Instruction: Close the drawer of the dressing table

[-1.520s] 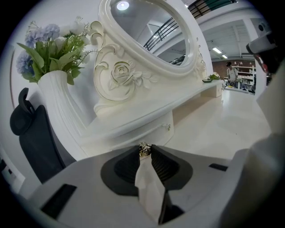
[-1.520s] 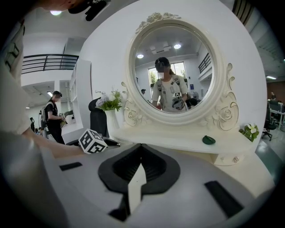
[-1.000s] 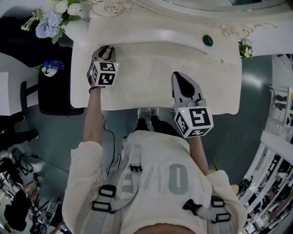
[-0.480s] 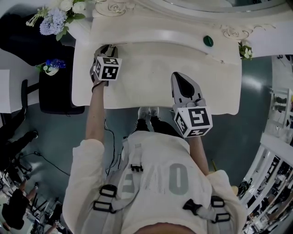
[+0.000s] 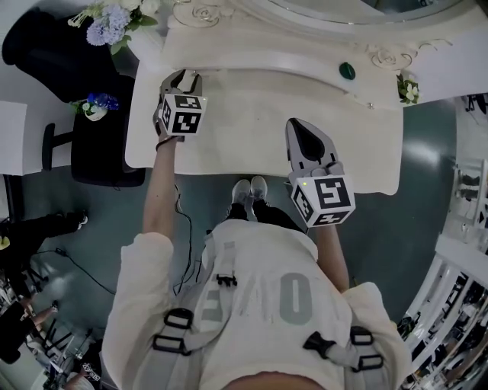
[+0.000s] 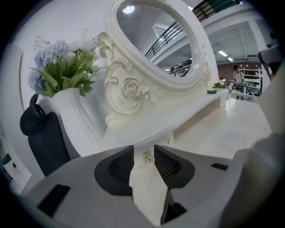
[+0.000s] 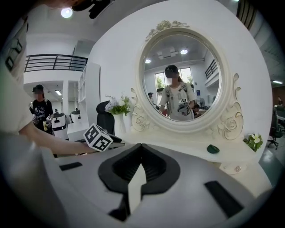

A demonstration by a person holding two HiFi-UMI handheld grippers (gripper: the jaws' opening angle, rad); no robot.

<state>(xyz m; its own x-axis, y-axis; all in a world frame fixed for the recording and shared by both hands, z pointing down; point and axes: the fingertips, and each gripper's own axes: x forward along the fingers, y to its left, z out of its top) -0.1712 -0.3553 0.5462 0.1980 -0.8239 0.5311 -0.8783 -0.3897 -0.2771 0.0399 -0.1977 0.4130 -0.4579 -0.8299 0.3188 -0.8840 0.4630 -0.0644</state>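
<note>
The white dressing table has a raised back shelf with small drawers under it. My left gripper is at the table's far left, up against the left drawer front. In the left gripper view the drawer's small gold knob sits in the gap of my left gripper. Its jaws have just been opening, and the pads stand clear of the knob. My right gripper hovers over the table's middle right, shut and empty, also seen as the right gripper facing the mirror.
A green dish lies on the back shelf at the right. A white vase of flowers stands at the table's far left corner. A black chair is beside the table's left end. The right-hand drawer's knob shows under the shelf.
The left gripper has lifted a little and sits closer to the back shelf. The right gripper has hardly shifted. The head view has swung slightly, showing more floor in front of the table.
</note>
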